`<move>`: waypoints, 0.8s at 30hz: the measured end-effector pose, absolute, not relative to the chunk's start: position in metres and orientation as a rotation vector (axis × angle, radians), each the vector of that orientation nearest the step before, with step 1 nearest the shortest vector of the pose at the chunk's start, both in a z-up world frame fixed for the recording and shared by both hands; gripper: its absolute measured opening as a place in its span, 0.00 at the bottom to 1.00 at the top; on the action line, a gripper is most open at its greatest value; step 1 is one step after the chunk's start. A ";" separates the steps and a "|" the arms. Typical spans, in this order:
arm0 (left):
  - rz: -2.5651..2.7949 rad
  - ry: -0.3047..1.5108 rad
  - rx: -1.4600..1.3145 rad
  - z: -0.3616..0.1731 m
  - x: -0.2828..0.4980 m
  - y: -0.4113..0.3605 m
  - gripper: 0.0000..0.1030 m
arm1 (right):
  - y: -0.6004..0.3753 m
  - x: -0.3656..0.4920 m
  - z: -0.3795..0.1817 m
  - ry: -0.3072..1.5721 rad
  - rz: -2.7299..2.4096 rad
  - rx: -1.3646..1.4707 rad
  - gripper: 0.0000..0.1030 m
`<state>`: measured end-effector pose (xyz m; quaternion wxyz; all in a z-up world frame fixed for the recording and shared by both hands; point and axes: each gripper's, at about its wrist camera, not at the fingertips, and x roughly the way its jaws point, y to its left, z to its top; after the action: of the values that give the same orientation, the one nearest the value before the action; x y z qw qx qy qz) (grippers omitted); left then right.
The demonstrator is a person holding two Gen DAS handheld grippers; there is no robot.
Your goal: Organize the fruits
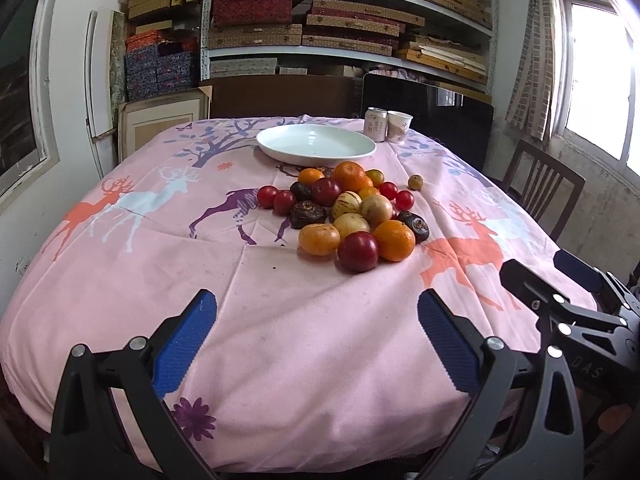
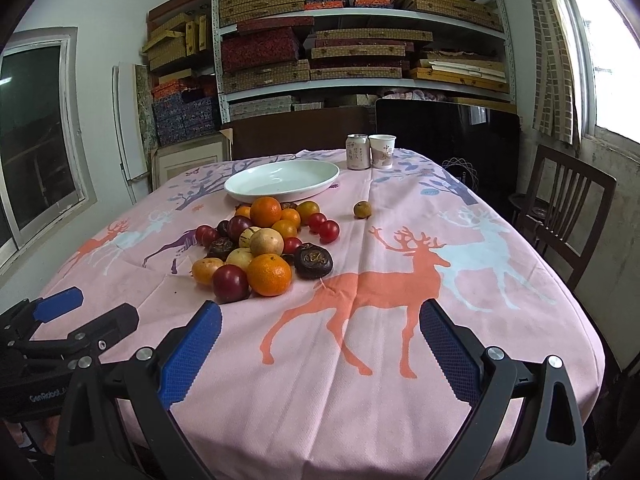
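Note:
A pile of fruit (image 1: 348, 212) lies mid-table on the pink deer tablecloth: oranges, red plums, cherry tomatoes, pale yellow fruits and dark brown ones. It also shows in the right wrist view (image 2: 260, 248). One small brownish fruit (image 1: 415, 182) lies apart to the right, also in the right wrist view (image 2: 362, 210). An empty white plate (image 1: 316, 145) sits behind the pile, also in the right wrist view (image 2: 282, 182). My left gripper (image 1: 316, 312) is open and empty near the table's front edge. My right gripper (image 2: 320, 320) is open and empty, in front and right of the pile.
A drink can (image 1: 376, 124) and a paper cup (image 1: 399, 126) stand behind the plate. A wooden chair (image 2: 564, 216) stands at the table's right. Shelves of boxes (image 1: 344, 20) fill the back wall. The right gripper appears in the left wrist view (image 1: 560, 280).

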<state>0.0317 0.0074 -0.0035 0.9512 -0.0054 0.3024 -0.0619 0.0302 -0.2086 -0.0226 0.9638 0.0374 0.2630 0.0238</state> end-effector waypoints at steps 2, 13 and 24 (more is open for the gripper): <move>-0.107 0.611 -0.019 -0.003 0.031 0.009 0.96 | -0.207 0.030 -0.023 0.535 0.053 0.060 0.97; -0.073 0.617 0.002 -0.009 0.031 0.007 0.96 | -0.216 0.015 -0.015 0.493 0.048 0.051 0.97; -0.105 0.593 0.009 -0.010 0.035 0.001 0.96 | -0.221 0.021 -0.022 0.525 0.040 0.093 0.97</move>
<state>0.0348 0.0006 -0.0096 0.9549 0.0046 0.2923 -0.0515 0.0212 -0.2213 -0.0222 0.9645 0.0459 0.2593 0.0195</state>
